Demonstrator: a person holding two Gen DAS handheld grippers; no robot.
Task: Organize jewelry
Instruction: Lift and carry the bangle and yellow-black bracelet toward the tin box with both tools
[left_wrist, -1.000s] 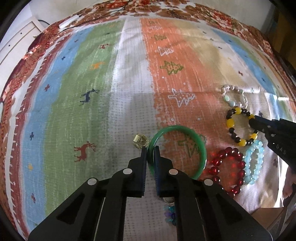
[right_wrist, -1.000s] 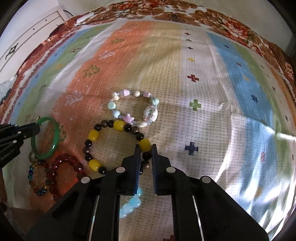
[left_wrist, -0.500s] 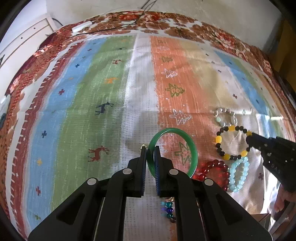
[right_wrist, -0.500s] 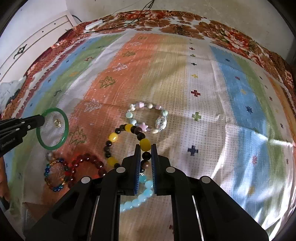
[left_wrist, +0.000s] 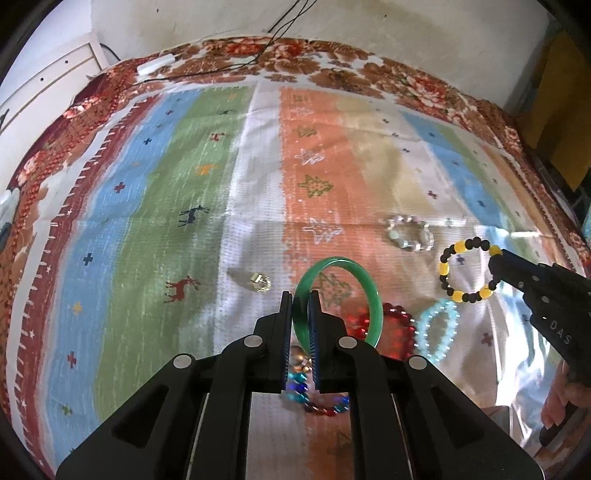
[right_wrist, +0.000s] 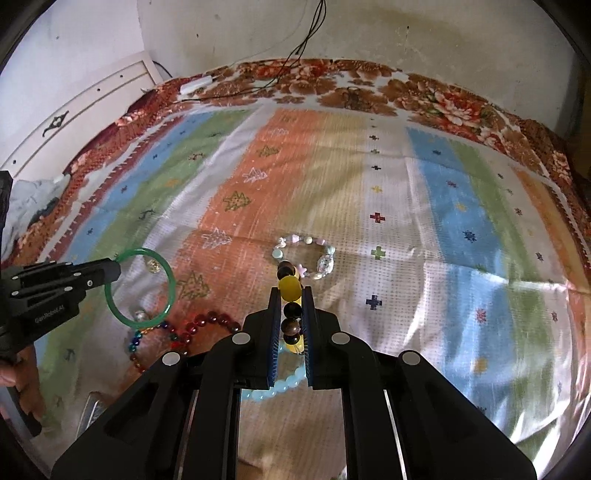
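My left gripper (left_wrist: 300, 295) is shut on a green bangle (left_wrist: 373, 291), which hangs clear above the striped cloth (left_wrist: 147, 221). From the right wrist, that bangle (right_wrist: 168, 269) shows at the left in the left gripper (right_wrist: 114, 267). My right gripper (right_wrist: 291, 291) is shut on a yellow-and-black bead bracelet (right_wrist: 290, 288), lifted off the cloth. The left wrist view shows that bracelet (left_wrist: 447, 266) hanging from the right gripper (left_wrist: 496, 260). A small gold ring (left_wrist: 260, 282) lies on the cloth left of the bangle.
On the cloth lie a red bead bracelet (left_wrist: 397, 325), a pale blue one (left_wrist: 437, 328), a multicoloured one (left_wrist: 317, 400) and a pastel charm bracelet (right_wrist: 306, 256). Cables (right_wrist: 280, 79) and a white block sit at the far edge, by the wall.
Both grippers have risen, each lifting its piece off the cloth: the green bangle on the left, the yellow-and-black bracelet on the right. The gold ring stayed on the cloth.
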